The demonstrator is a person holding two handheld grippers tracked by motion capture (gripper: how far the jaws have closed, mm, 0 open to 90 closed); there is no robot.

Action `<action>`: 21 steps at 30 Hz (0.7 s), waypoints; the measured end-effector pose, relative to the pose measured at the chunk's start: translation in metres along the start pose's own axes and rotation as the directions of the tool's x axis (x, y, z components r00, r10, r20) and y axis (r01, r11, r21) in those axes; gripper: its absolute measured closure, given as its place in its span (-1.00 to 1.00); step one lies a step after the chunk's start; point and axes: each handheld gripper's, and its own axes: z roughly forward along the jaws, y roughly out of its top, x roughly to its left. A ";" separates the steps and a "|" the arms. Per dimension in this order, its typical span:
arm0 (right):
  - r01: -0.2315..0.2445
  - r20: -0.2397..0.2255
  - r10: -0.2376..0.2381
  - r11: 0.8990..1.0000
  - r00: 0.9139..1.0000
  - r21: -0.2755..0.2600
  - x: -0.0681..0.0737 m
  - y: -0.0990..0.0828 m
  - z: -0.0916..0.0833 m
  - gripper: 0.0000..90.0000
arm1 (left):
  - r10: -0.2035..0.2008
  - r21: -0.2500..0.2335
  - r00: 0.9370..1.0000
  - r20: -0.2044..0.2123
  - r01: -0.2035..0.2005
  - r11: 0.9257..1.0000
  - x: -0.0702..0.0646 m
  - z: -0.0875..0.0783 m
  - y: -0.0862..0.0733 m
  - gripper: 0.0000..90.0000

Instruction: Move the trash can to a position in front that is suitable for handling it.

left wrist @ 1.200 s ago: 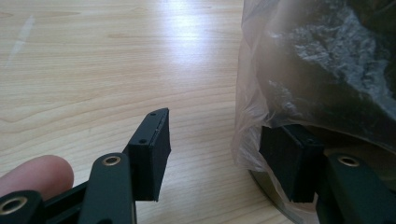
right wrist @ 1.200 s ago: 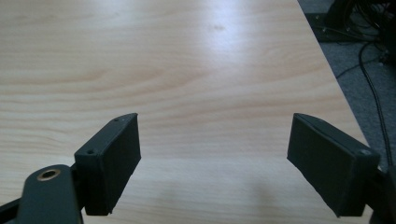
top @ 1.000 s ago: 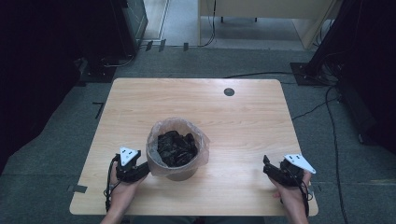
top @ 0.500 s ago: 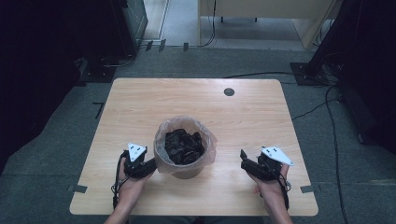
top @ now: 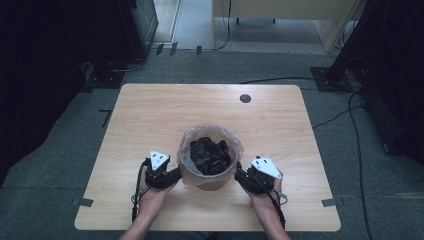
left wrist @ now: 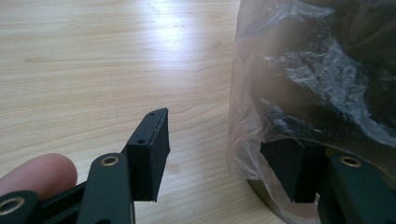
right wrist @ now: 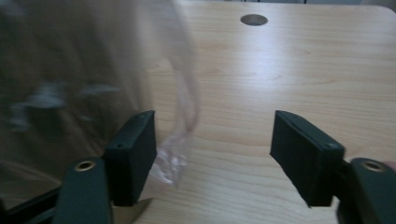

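Observation:
A small round bin (top: pixel 209 181) lined with a clear plastic bag (top: pixel 236 146) stands near the table's front edge, with dark crumpled stuff (top: pixel 210 152) inside. My left gripper (top: pixel 176 173) is open at the bin's left side. In the left gripper view its gap (left wrist: pixel 224 154) meets the bag (left wrist: pixel 303 79), and the film drapes over the right-hand finger (left wrist: pixel 287 165). My right gripper (top: pixel 240 176) is open at the bin's right side. In the right gripper view a loose fold of the bag (right wrist: pixel 180 135) hangs between the jaws (right wrist: pixel 215 149), close to the left-hand finger (right wrist: pixel 133 154).
The light wooden table (top: pixel 150 115) has a dark round cable hole (top: pixel 245 98) at the back, also seen from the right gripper (right wrist: pixel 253 19). Black equipment and cables stand on the grey floor (top: pixel 350 100) around the table.
Both grippers have moved inward from the table's front corners to either side of the bin. The right one travelled farther. Their jaws now reach the bag's film.

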 end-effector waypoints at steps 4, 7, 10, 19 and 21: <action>0.023 0.076 -0.020 0.999 0.997 -0.040 0.011 -0.002 0.001 0.10 | 0.001 -0.012 1.000 -0.018 -0.001 1.000 -0.009 0.003 0.001 0.19; 0.028 0.097 -0.022 0.998 0.995 -0.052 0.016 -0.001 0.007 0.39 | 0.004 -0.009 0.999 -0.045 -0.005 1.000 -0.016 0.006 0.005 0.36; 0.025 0.099 -0.020 0.998 0.995 -0.051 0.017 0.000 0.011 0.46 | 0.009 -0.005 0.998 -0.064 -0.009 1.000 -0.020 0.012 0.010 0.42; 0.012 0.064 -0.009 0.999 0.998 -0.049 0.005 0.016 0.038 0.40 | -0.037 0.006 0.997 -0.062 0.037 0.999 -0.010 0.037 0.032 0.35; -0.007 0.055 0.009 0.999 0.998 -0.043 0.001 0.021 0.046 0.38 | -0.049 0.008 0.997 -0.059 0.050 0.999 -0.006 0.044 0.037 0.29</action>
